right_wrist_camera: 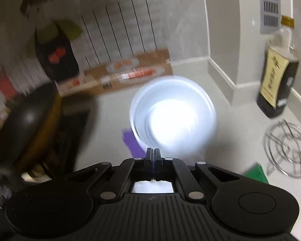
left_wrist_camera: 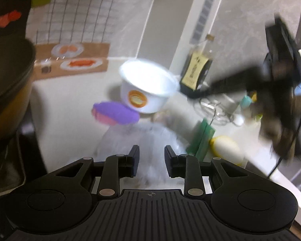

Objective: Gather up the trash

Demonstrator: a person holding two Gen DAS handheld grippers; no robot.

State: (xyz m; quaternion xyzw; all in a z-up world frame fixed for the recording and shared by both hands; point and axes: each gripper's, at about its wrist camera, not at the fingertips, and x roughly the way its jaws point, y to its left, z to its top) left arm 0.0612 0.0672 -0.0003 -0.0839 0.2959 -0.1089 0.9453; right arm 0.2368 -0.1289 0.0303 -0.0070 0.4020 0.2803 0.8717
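While pinched at its rim by the closed right tongs (right_wrist_camera: 153, 150), just left of the sauce bottle (left_wrist_camera: 196, 68), treat white bowl (left_wrist_camera: 146, 86) as light, thin-walled, crushable. Note left tongs (left_wrist_camera: 151, 152) apart over clear bag (left_wrist_camera: 150, 136).

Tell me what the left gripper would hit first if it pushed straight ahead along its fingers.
Probably the clear plastic bag lying just past the left gripper; depth is blurred.

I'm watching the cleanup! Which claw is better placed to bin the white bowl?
Right. The right claw is shut on the rim of the white paper bowl; the left claw sits at the clear plastic bag.
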